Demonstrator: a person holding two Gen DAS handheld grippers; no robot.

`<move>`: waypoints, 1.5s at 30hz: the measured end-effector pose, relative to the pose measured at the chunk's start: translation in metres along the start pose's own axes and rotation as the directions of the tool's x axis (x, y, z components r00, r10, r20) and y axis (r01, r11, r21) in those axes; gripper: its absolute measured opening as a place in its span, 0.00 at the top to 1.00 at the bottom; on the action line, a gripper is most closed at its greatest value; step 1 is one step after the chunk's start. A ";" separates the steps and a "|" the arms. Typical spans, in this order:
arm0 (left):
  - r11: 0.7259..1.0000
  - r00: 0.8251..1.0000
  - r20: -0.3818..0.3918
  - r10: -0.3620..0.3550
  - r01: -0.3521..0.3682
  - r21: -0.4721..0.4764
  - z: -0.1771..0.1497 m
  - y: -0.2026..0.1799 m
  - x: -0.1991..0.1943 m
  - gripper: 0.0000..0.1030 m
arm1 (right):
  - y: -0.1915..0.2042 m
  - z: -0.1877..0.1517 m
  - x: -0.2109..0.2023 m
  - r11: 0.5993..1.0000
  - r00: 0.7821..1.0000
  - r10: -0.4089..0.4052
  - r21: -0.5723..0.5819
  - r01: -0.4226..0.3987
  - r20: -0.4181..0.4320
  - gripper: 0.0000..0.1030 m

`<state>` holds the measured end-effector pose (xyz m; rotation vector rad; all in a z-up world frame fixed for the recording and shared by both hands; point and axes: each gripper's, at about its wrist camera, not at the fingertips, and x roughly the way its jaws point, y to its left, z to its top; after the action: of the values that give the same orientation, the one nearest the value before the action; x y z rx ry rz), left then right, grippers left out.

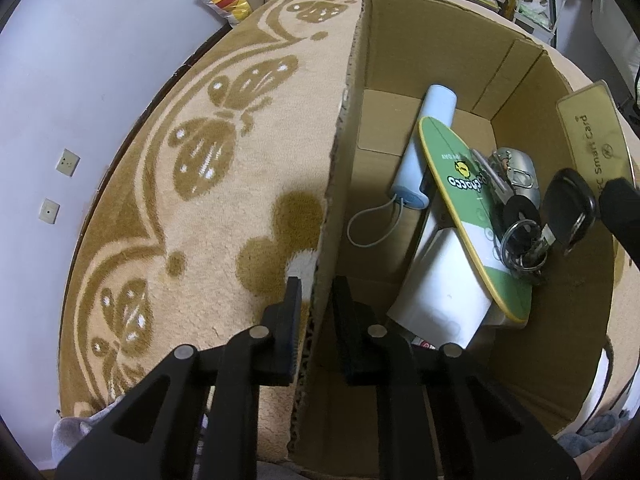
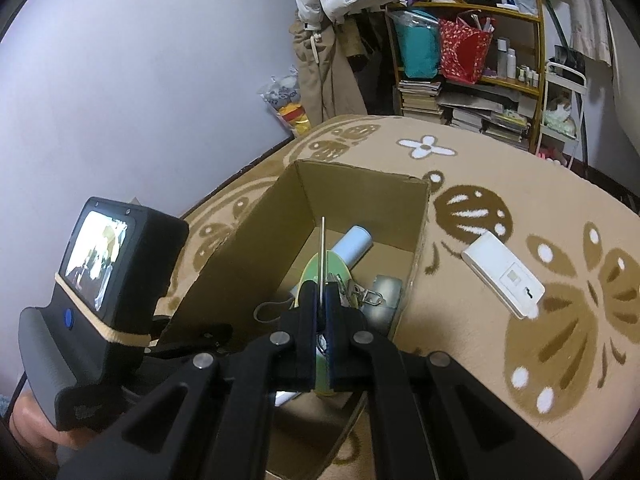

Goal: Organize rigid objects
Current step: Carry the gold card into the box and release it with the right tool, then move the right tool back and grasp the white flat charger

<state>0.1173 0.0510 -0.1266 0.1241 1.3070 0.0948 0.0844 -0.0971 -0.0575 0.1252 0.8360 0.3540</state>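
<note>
Showing white remote [image 2: 505, 274] only R view

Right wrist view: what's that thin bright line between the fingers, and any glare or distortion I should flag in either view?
Right wrist view: the line is a thin card seen edge-on, clamped in the right gripper; strong fisheye bends the rug edge; the left unit's screen is blown out. Left wrist view: the same card shows gold-faced with mild sheen, the cardboard box wall bows, and corners vignette.
</note>
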 end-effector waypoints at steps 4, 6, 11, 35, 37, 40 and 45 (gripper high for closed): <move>1.000 1.000 0.000 -0.003 0.003 0.002 0.000 -0.001 0.000 0.89 | -0.003 0.001 0.000 1.000 1.000 0.004 0.018 -0.004 -0.002 0.95; 1.000 1.000 -0.001 -0.006 0.006 0.000 0.000 0.000 0.000 0.89 | -0.002 0.001 0.000 1.000 1.000 0.004 0.016 -0.004 -0.005 0.94; 1.000 1.000 -0.001 -0.006 0.006 0.000 0.000 -0.001 -0.001 0.89 | 0.001 0.002 -0.004 1.000 1.000 -0.003 -0.012 0.003 -0.007 0.93; 1.000 1.000 -0.001 -0.001 0.001 0.000 0.000 -0.003 0.000 0.87 | -0.100 0.009 -0.017 0.974 0.984 -0.175 0.147 0.171 0.015 0.11; 1.000 1.000 -0.001 -0.001 0.001 -0.001 0.000 -0.003 0.000 0.87 | -0.111 0.008 -0.006 0.970 0.980 -0.197 0.142 0.195 0.000 0.11; 1.000 1.000 -0.001 -0.001 0.001 -0.001 0.000 -0.003 0.000 0.87 | -0.120 0.008 0.008 0.967 0.973 -0.228 0.108 0.229 -0.029 0.11; 1.000 1.000 -0.001 -0.001 0.001 0.000 0.000 -0.003 0.000 0.87 | -0.124 0.005 0.025 0.969 0.970 -0.241 0.037 0.242 -0.041 0.11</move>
<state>0.1174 0.0483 -0.1267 0.1232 1.3076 0.0941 0.1357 -0.2035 -0.1025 0.0550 0.8839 0.1094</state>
